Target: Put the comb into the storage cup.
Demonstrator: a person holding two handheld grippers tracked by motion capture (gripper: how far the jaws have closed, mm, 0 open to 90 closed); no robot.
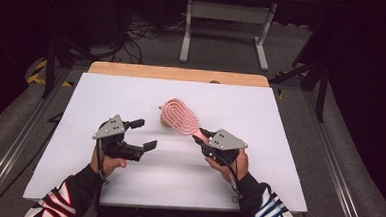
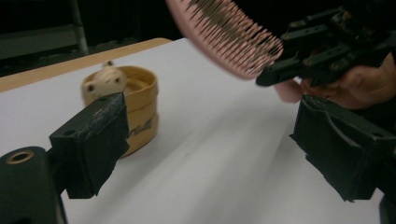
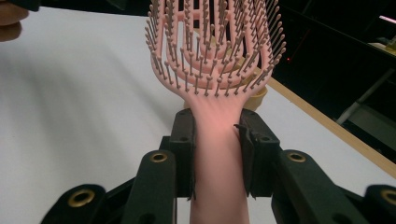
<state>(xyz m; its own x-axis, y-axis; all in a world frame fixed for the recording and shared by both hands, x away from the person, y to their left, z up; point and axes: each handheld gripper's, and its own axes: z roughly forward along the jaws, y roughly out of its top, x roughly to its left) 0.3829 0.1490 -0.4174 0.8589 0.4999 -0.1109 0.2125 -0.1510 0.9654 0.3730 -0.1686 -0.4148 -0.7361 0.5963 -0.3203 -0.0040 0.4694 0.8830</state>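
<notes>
1. Dark floor with cables and a grey metal frame lies beyond a white counter (image 1: 127, 185) with a pale wooden edge at its far side, upper middle of the high view.
2. At the centre of that view a pink plastic hairbrush with an open, looped head and rows of bristles (image 1: 180, 116) is held off the counter, its head pointing toward the upper left.
3. Its handle sits in the right gripper (image 1: 203, 139), just right of centre; in the right gripper view the two black fingers (image 3: 184, 149) press on either side of the pink handle, with the bristled head rising to the top of the frame.
4. A small tan round tub holding a cream-coloured figure (image 2: 126, 100) stands on the counter just behind the brush head, at the left in the left gripper view.
5. Left of centre in the high view, the left gripper (image 1: 142, 134) hovers with its fingers spread wide and nothing between them, well apart from the brush.
</notes>
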